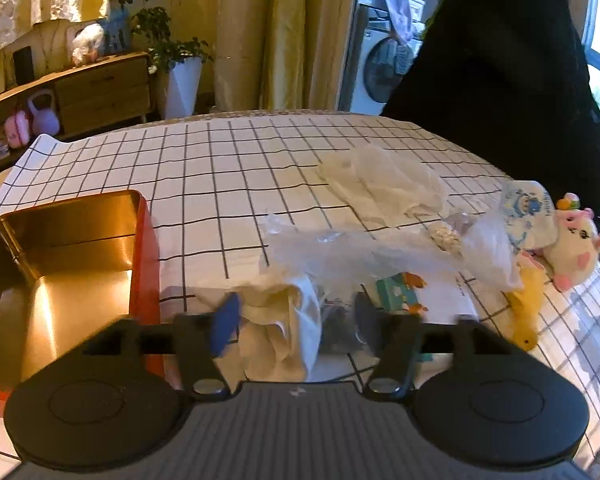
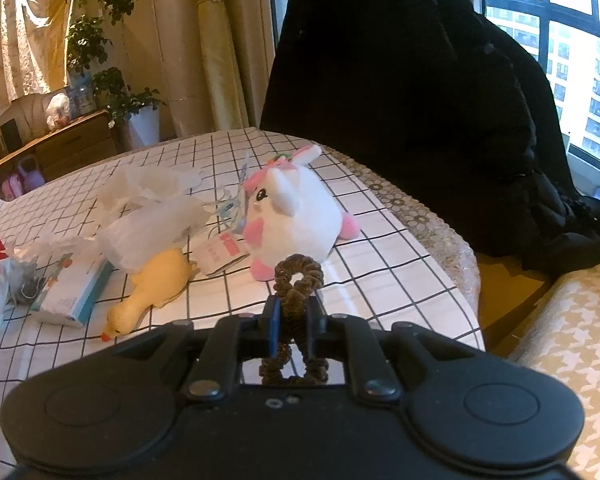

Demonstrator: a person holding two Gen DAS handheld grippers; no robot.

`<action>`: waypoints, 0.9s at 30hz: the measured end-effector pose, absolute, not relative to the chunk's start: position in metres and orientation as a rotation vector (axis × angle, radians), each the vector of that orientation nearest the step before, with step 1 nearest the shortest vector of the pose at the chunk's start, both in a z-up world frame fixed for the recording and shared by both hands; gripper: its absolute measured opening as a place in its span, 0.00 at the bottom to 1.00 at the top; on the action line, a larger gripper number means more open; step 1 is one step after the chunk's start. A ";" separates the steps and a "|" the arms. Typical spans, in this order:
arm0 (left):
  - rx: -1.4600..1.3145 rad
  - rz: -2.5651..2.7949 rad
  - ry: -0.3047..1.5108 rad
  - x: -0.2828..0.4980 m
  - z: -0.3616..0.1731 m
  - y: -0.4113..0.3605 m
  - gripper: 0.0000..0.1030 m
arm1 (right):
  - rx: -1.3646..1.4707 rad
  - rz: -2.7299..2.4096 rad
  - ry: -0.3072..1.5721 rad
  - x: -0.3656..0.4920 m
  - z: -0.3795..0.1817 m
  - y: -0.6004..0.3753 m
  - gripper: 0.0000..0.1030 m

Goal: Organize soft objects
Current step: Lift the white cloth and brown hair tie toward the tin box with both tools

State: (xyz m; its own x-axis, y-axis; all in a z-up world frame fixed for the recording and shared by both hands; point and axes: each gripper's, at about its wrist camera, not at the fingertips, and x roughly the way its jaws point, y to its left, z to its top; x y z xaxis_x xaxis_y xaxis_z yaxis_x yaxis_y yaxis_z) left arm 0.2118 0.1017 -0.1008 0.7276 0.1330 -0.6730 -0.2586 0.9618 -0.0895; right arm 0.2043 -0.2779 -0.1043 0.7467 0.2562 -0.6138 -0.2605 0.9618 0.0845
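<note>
Brown ruffled fabric scrunchie (image 2: pixel 296 300): crinkled, looped, pinched upright between the nearly closed jaws of the right gripper (image 2: pixel 294 314), raised above the grid-patterned white tablecloth (image 2: pixel 380 264). Beyond it lie a round white-and-pink plush toy (image 2: pixel 300 220), a smooth yellow rubber duck (image 2: pixel 156 284) and crumpled translucent plastic bags (image 2: pixel 152 216). Left gripper (image 1: pixel 296 318): jaws wide apart, nothing clamped, a crumpled white cloth (image 1: pixel 280 320) lying between them beside the red, gold-lined metal tin (image 1: pixel 76 264).

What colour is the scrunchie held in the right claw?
Brown, a dark olive-brown ruffled fabric. The scrunchie shows best in the right wrist view, pinched in the right claw.
</note>
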 end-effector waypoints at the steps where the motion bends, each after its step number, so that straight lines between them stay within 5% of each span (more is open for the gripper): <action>1: -0.177 0.222 0.726 0.215 -0.102 0.101 0.65 | -0.007 0.286 0.672 0.204 -0.105 -0.276 0.12; 11: -0.226 0.322 0.801 0.242 -0.125 0.122 0.63 | -0.018 0.310 0.693 0.210 -0.114 -0.267 0.12; 13: -0.259 0.291 0.802 0.243 -0.125 0.126 0.43 | -0.021 0.313 0.695 0.211 -0.114 -0.265 0.12; 18: -0.242 0.272 0.806 0.243 -0.126 0.126 0.12 | -0.017 0.310 0.697 0.210 -0.112 -0.264 0.12; 27: -0.270 0.226 0.763 0.220 -0.105 0.130 0.05 | -0.005 0.342 0.684 0.188 -0.093 -0.256 0.12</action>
